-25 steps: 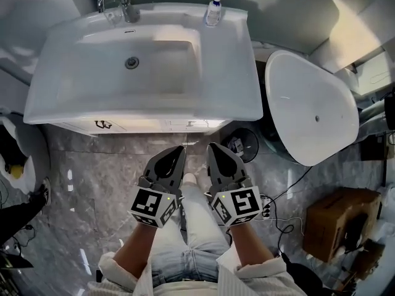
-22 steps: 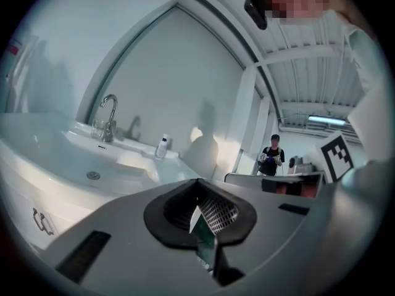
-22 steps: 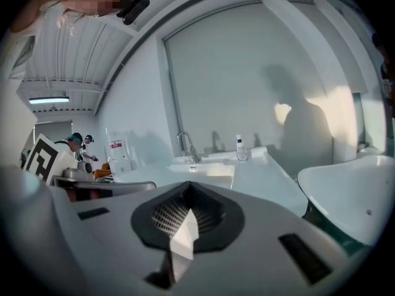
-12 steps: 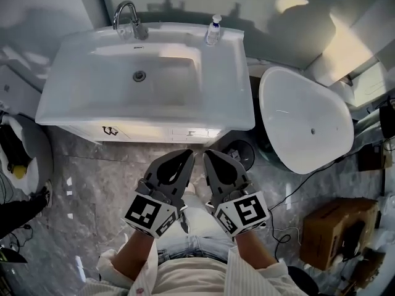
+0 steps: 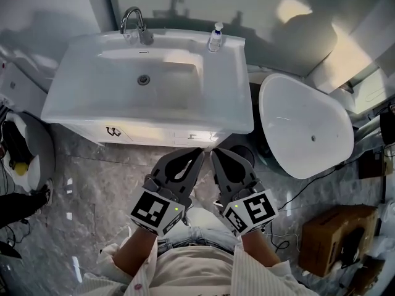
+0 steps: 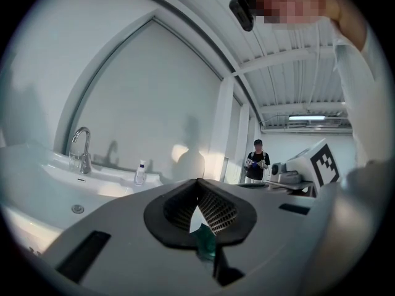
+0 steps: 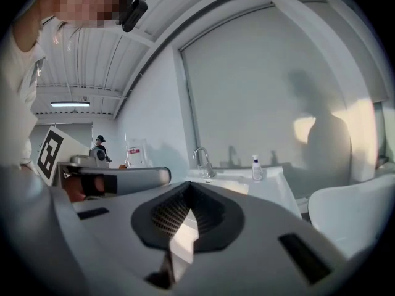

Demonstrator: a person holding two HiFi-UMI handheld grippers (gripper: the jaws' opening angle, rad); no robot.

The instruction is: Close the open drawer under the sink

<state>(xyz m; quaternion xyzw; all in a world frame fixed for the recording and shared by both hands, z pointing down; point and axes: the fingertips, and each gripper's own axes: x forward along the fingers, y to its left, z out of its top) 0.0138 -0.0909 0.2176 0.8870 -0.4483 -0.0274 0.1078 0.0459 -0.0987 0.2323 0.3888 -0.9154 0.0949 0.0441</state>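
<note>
The left gripper (image 5: 192,158) and right gripper (image 5: 217,158) hung side by side, each with jaws pressed together on nothing, just short of the sink (image 5: 62,103). The drawer (image 5: 162,135) showed as a white strip jutting beneath the sink's front edge, untouched. The closing push seemed not yet begun; next, a gripper would need lowering to the drawer front to press it squarely inward.

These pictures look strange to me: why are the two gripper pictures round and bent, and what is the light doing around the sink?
Left gripper view and right gripper view: a wide-angle lens, hence the dark round border, bowed straight lines and soft close-up jaws. Head view: the faucet and bottle cast shadows up and right on the wall; a bright patch lies in the sink.
</note>
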